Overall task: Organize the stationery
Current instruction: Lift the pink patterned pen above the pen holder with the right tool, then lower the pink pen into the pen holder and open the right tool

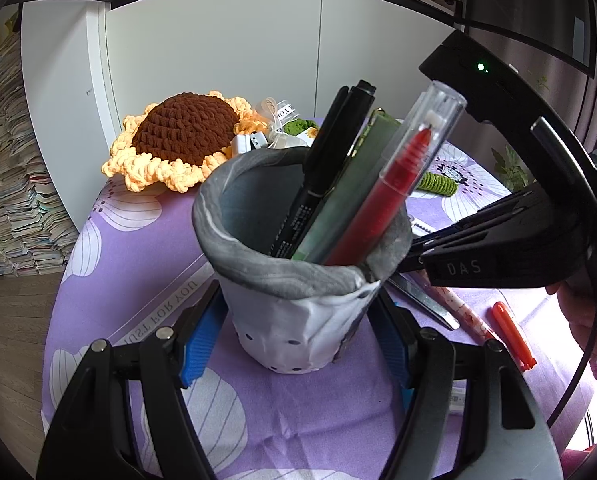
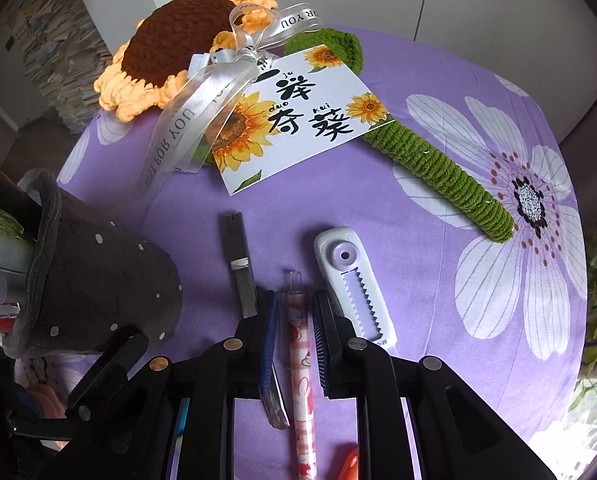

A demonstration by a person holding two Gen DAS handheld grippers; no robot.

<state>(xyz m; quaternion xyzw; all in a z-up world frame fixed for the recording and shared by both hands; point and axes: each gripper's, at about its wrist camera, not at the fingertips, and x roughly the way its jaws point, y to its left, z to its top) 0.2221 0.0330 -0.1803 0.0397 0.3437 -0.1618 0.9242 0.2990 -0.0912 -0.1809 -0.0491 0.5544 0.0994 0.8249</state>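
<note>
Left wrist view: the left tool clamps the grey fabric pen holder, blue pads against both sides; the holder stands on the counter and contains a black marker, a red pen and a green item. Right wrist view: the right tool stands nearly closed astride a pink patterned pen lying on the counter; contact cannot be confirmed. Just beyond lie a correction tape and a dark clip; farther off, a crocheted sunflower with a card.
</note>
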